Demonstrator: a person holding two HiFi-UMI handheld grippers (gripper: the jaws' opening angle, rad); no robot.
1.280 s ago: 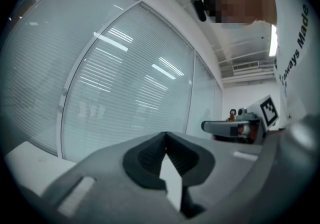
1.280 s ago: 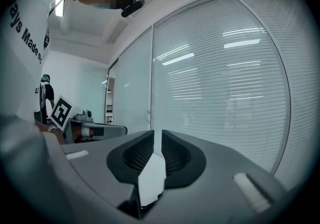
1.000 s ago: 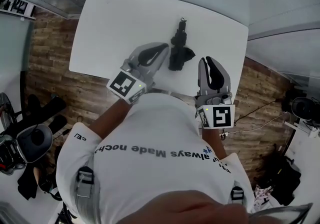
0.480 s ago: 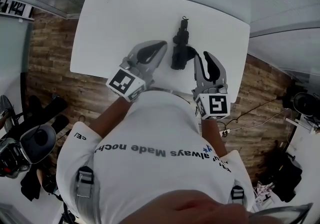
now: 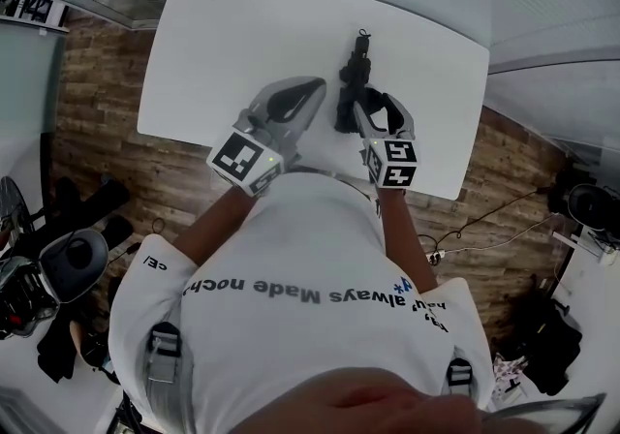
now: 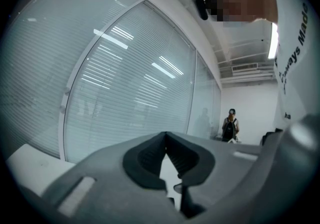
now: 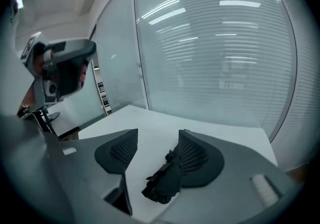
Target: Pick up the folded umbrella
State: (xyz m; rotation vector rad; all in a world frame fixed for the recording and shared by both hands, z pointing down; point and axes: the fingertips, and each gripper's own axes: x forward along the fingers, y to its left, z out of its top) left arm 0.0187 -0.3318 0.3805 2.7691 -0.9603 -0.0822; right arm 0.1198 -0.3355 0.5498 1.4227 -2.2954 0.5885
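White rectangular table (image 5: 223, 45) below. Above near edge: left grey two-jaw gripper (image 5: 308, 88) (image 6: 166, 135), jaws closed, empty; right grey gripper (image 5: 380, 110) (image 7: 158, 133), jaws just opened. Between those parted jaws, unclamped, flat on table's right part: black folded umbrella (image 5: 351, 83) (image 7: 162, 180).

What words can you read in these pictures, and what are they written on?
"always Made noch": on the white shirt, upside down in the head view; its end is hidden.
Print on the sleeve: too small to read.
Marker cubes: square patterns only, no words.
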